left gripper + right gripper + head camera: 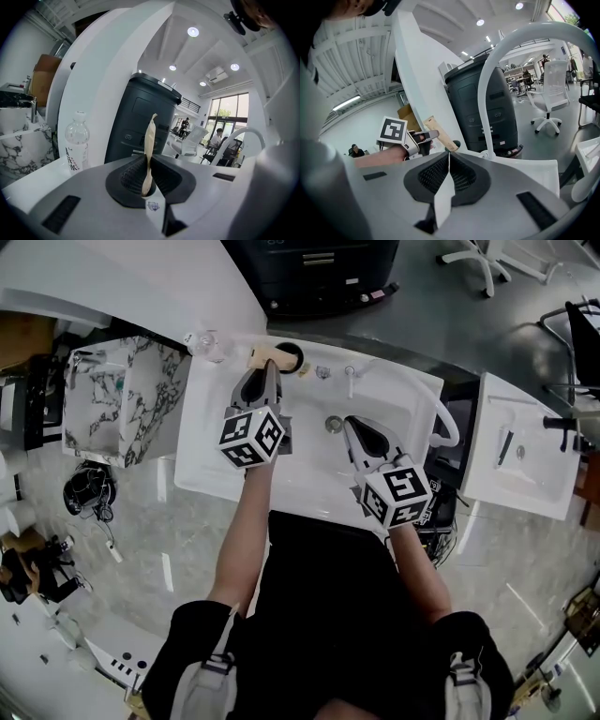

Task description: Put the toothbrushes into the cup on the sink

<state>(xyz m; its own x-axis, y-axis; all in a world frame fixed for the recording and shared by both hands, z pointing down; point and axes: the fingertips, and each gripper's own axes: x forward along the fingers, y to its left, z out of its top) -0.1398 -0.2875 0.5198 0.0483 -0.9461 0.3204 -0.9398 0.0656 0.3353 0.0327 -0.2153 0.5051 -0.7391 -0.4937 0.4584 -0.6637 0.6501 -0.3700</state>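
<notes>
Head view: the left gripper (265,381) reached to the far rim of the sink (309,470), clamped on a flat tan toothbrush (267,356). The brush tip sat just beside the black cup (292,356), touching or over its left rim, we couldn't tell which. The right gripper (359,432) hovered over the basin near the drain, holding nothing. A clear bottle (208,345) stood far left.

Left gripper view: the jaws were pinched tight on the toothbrush, seen edge-on and standing up out of the pads. The cup didn't show here.

Right gripper view: the jaws were pressed together with nothing between them. The tan brush and the dark cup rim (455,144) showed past the tips.

Risk, our guess: the brush looked aimed at the rim rather than the mouth, so a release could leave it tipping onto the sink deck, or a nudge could knock the cup over. No other toothbrush was visible.
</notes>
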